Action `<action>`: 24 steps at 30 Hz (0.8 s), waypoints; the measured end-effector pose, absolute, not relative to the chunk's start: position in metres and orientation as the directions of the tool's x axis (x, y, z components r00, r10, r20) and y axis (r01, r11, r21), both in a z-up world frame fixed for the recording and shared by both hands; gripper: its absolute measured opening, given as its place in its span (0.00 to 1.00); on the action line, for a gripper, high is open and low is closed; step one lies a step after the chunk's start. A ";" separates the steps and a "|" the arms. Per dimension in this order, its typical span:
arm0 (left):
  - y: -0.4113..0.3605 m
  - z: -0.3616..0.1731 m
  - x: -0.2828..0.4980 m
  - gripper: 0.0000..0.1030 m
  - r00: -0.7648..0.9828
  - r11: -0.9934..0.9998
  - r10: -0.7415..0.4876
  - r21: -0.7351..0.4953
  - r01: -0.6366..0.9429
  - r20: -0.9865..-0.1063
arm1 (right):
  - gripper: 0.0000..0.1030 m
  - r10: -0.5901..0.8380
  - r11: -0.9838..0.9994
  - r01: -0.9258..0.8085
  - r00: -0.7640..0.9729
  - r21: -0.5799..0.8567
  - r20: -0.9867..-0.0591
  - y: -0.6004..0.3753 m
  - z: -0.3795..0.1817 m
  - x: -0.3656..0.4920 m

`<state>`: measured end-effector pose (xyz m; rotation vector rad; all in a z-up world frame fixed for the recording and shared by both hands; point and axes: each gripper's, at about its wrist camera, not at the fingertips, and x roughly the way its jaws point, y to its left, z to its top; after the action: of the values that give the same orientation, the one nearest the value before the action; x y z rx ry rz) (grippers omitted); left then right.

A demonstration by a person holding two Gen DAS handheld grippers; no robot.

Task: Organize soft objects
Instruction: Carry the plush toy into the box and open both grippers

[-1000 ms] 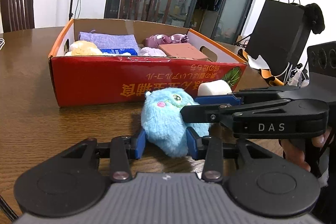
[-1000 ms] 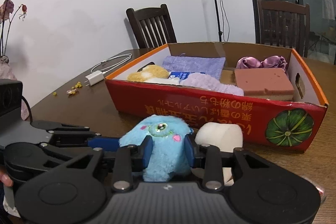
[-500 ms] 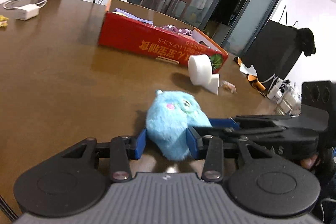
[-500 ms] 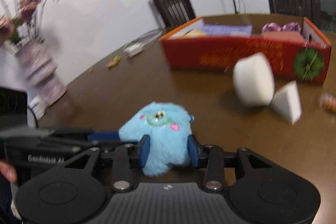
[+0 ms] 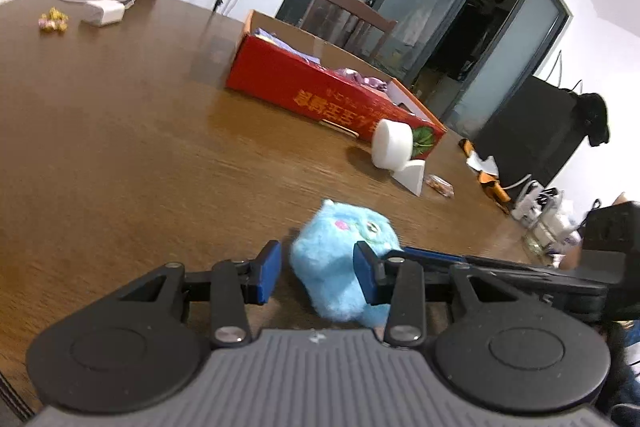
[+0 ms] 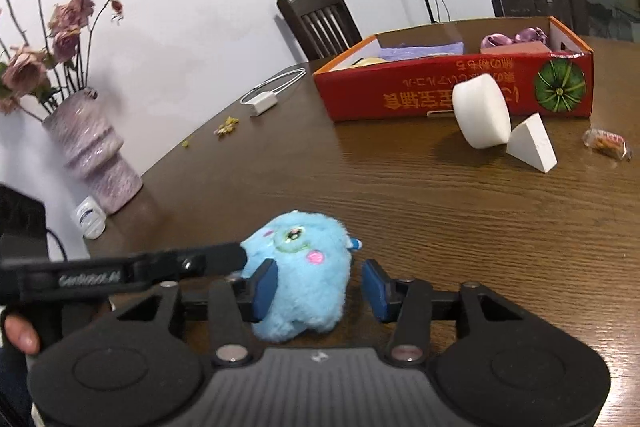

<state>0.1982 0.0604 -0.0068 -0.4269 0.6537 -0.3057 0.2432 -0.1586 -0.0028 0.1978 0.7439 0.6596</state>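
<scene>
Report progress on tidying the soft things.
Done: several soft items lie in the red box. In hand: the blue plush sits between the right tongs, which have just been opening, and the left tongs. Left: plush, white foam cylinder and wedge, all outside the box.

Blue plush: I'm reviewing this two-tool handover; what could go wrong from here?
The right tool has just been opening, and the left tool shows a gap at one pad, so the blue plush may slip free. The red box is far across the table; a loose carry could drop it.
</scene>
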 end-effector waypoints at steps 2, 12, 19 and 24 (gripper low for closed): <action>0.058 -0.009 0.197 0.38 0.752 0.865 -0.411 -0.482 0.142 -0.515 | 0.51 0.645 0.764 -0.478 0.532 0.434 -0.549 -0.159 -0.006 0.248; 0.056 -0.009 0.211 0.29 0.760 0.854 -0.415 -0.502 0.137 -0.500 | 0.37 0.655 0.755 -0.484 0.522 0.442 -0.546 -0.156 -0.009 0.256; 0.044 0.037 0.268 0.29 0.794 0.848 -0.458 -0.464 0.256 -0.400 | 0.37 0.627 0.779 -0.514 0.613 0.360 -0.482 -0.167 0.041 0.295; 0.032 0.077 0.361 0.29 0.804 0.848 -0.479 -0.422 0.320 -0.352 | 0.37 0.591 0.805 -0.520 0.657 0.286 -0.468 -0.173 0.088 0.376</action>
<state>0.3610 0.0323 0.0767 -0.3555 0.4675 -0.4376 0.3757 -0.1730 0.0878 0.1308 0.5758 0.6310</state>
